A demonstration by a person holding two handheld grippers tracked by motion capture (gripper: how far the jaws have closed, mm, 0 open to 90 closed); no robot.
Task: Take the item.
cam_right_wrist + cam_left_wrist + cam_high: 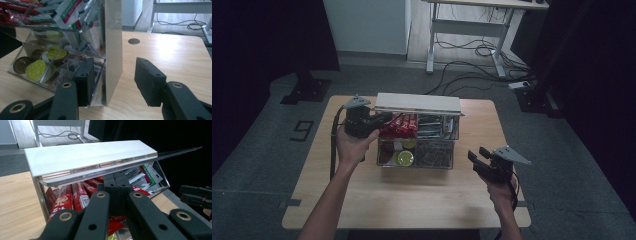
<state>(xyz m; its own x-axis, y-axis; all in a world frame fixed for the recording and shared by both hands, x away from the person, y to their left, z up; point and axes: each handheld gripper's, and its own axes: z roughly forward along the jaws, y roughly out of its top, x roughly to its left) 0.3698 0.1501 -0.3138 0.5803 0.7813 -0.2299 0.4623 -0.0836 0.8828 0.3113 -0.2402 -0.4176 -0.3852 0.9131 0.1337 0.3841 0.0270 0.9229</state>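
Working at the desk's far edge: your left gripper (379,120) sits fully closed inside the clear organizer (417,161); right gripper (478,156) half-open, empty; contents unsorted.

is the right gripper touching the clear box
Apart. The high view shows the right gripper held off to the side of the clear box, bare table between them.

Wooden table (362,200), white desk (472,30), floor cables (472,55)
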